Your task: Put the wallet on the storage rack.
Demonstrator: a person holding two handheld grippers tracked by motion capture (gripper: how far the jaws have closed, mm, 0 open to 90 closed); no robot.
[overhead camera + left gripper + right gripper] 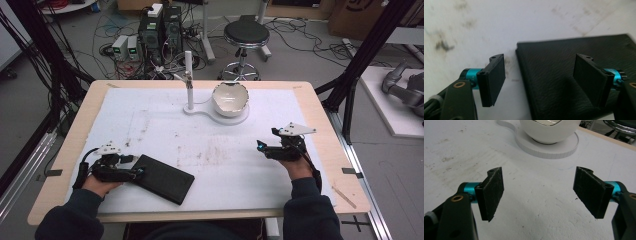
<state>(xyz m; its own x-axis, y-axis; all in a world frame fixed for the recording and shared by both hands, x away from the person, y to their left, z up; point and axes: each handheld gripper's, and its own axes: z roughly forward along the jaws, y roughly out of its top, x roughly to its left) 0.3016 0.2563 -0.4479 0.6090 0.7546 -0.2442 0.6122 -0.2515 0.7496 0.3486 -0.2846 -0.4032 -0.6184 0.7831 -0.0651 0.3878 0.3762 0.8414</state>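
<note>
High view shows one flat black case (162, 178) lying on the white mat (165, 125) near the table's front left, tilted at an angle to the edge. Left gripper (139, 172) sits at the case's left end with its jaws spread wide; the left gripper view has one pad over the bare mat and the other over the case (574, 82), so the near edge of the case lies between them, and neither pad presses on it. Right gripper (259, 146) rests well apart at the right side of the mat, its jaws also spread wide with nothing but stained mat between them.

Counted on the table: one case, one white bowl (230, 98), one round white base (237, 118) under the bowl, and one white upright post (189, 80) just left of the bowl. Bowl and post stand at the far middle, away from both grippers. Beyond the table one black stool (245, 35) stands among cables and boxes on the floor.
</note>
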